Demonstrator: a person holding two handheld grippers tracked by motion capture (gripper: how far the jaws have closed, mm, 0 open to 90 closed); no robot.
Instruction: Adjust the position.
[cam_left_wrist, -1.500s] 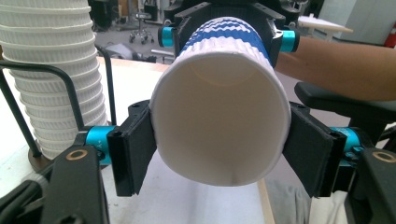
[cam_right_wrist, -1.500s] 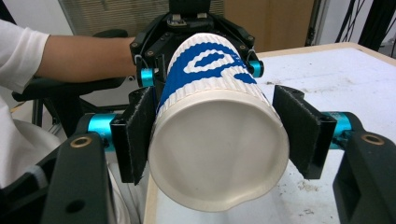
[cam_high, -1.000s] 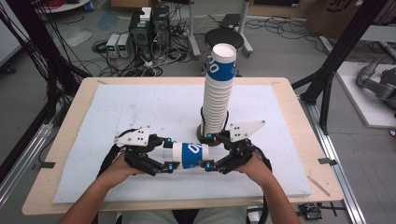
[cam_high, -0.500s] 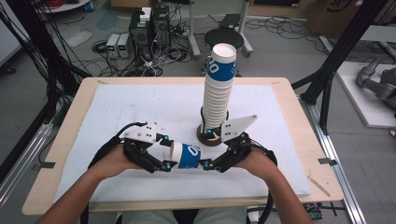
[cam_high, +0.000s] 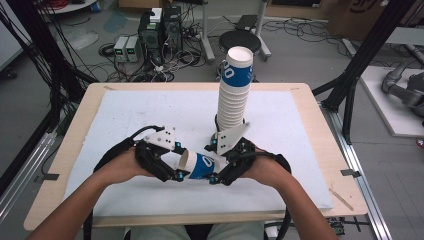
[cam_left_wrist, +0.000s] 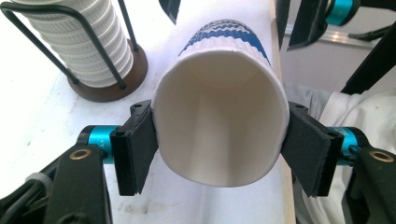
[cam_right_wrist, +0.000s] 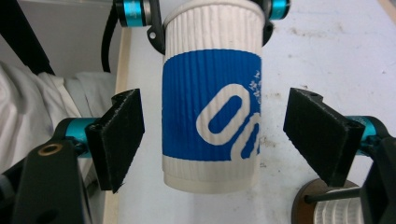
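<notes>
A: Beside the tall cup stack (cam_high: 235, 90), what sits nearest?

B: Just in front of its base, a blue-and-white paper cup (cam_high: 200, 164) lies level above the white mat (cam_high: 125, 120).

A: Who grips it?

B: The left gripper (cam_left_wrist: 219, 140) pinches its rim end; the right gripper (cam_right_wrist: 212, 135) has just widened, pads standing clear of the cup.

Left gripper (cam_high: 176, 169): black frame bearing a white three-cornered plate dotted with dark holes, black cable looping off to the left. Right gripper (cam_high: 218, 167): matching black frame and white plate, cable trailing to the right. Both are showing teal collars, brass rivets and flat black pads (cam_left_wrist: 136, 145). Forearms bare; white garment (cam_right_wrist: 28, 98) showing at the near edge.
</notes>
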